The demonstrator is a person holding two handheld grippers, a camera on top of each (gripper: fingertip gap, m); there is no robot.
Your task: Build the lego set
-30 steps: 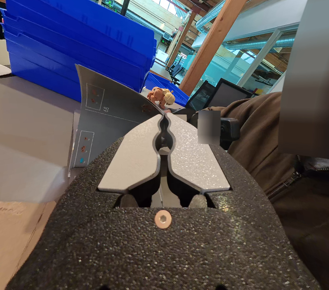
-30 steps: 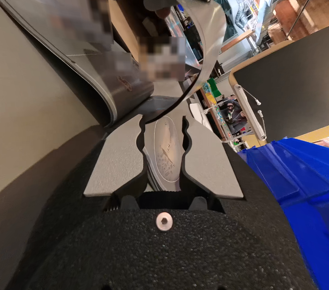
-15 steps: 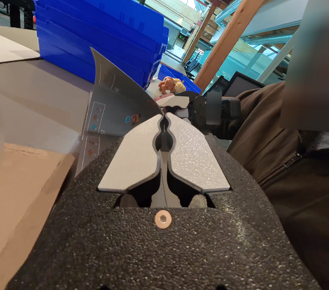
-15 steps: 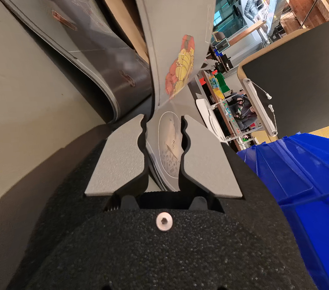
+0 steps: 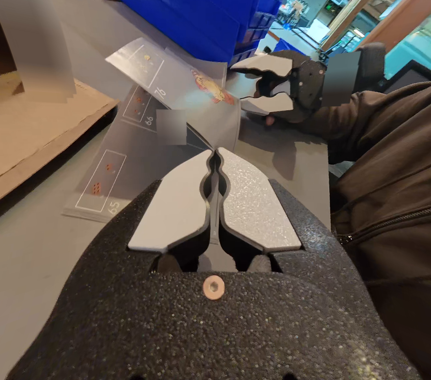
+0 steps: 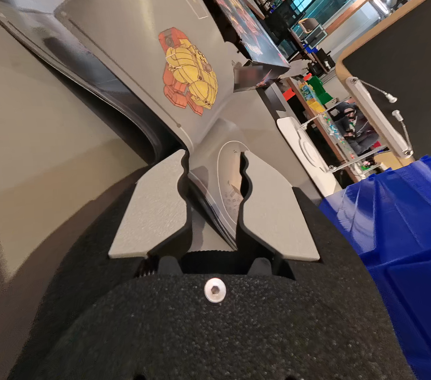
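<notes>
Left gripper (image 5: 215,154) pinches a glossy grey booklet page (image 5: 193,93); right gripper (image 6: 214,156) gapes around the pages; blue bins (image 5: 191,0) upper centre

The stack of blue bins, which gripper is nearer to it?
Right. The right gripper sits just beside the blue bins; the left gripper is farther back, across the booklet.

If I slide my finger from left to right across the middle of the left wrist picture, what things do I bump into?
Cardboard sheet → open instruction booklet with a raised page → right gripper, jaws apart → person's brown jacket sleeve.
</notes>
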